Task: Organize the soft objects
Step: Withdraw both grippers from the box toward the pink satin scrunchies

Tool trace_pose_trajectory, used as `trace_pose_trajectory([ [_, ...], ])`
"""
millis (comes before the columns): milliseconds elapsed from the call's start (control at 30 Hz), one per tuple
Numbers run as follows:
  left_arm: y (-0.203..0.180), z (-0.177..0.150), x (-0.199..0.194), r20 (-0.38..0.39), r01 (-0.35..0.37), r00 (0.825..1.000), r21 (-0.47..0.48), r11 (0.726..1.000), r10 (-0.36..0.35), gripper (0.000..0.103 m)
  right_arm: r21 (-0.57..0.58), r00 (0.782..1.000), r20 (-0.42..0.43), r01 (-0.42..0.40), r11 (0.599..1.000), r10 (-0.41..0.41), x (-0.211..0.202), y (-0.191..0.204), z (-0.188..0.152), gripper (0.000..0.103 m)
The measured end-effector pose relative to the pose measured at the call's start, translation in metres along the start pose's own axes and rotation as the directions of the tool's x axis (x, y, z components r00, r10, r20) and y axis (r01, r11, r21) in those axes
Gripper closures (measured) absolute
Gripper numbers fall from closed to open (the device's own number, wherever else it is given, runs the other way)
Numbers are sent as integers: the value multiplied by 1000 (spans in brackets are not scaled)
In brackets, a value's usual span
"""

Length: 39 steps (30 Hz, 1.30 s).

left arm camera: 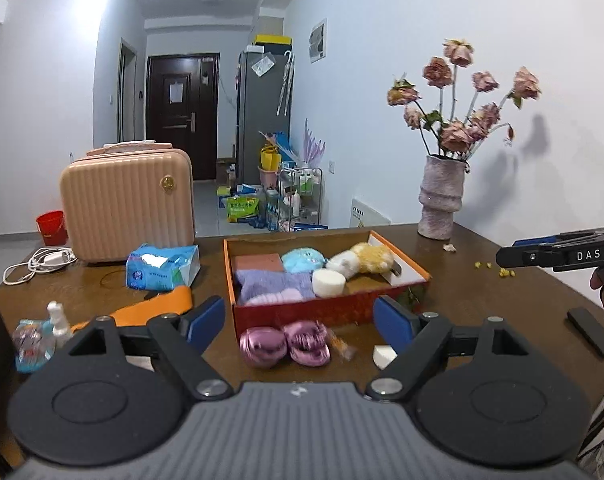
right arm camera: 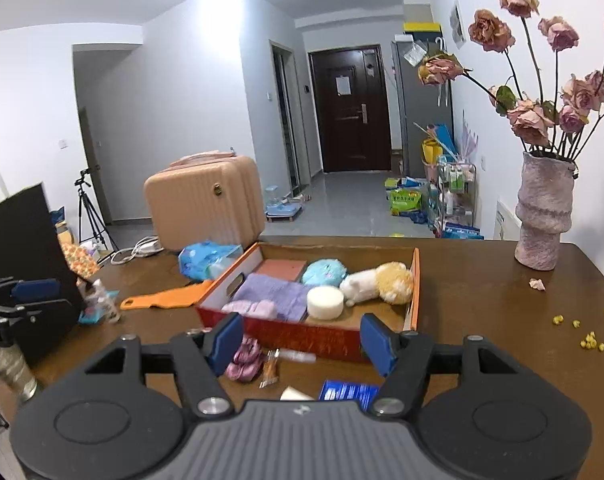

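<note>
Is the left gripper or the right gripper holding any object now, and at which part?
Nothing is held. The left gripper and the right gripper are both open and empty, above the table before the box.

Box (left arm camera: pixel 330 308) sits mid-table (left arm camera: pixel 482 292) before you, centre frame; inside it, towel (left arm camera: pixel 273 286) lower left, round sponge (left arm camera: pixel 328 282) right of towel, plush toy (left arm camera: pixel 362 260) upper right. Suitcase (left arm camera: pixel 127 206) stands behind, upper left. Vase (left arm camera: pixel 440 200) stands far right. Scrunchies (left arm camera: pixel 283 344) lie on table in front of box, lower centre.
</note>
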<state>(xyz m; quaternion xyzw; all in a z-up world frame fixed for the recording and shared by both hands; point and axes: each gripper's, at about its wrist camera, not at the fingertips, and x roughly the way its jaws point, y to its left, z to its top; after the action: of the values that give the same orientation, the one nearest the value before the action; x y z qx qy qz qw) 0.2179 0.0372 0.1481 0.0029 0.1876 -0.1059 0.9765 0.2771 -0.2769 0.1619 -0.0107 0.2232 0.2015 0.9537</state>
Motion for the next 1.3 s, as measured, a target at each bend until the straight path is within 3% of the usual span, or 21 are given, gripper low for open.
trace_pose_trajectory([
  [367,-16,-94,-66,-3,39,999,-126,991,-40,17,-24,998,48,-49,999,50,-73,46,-105,39],
  [667,-6,-114,-62,-44,26,998,-173,985,-34,17,16,992,-13,-125,992,125,-52,72,-144,47],
  [900,11,-106,-9,-89,23,995,-226,974,-45,17,78,980,-84,-174,982,180,22,81,-139,67],
  [1167,62,-76,101,-137,-7,990,-353,936,-45,19,333,968,-107,-181,925,228,146,65,-100,66],
  [1300,80,-57,166,-168,-22,985,-348,937,-39,19,450,965,-130,-146,881,226,196,52,-91,66],
])
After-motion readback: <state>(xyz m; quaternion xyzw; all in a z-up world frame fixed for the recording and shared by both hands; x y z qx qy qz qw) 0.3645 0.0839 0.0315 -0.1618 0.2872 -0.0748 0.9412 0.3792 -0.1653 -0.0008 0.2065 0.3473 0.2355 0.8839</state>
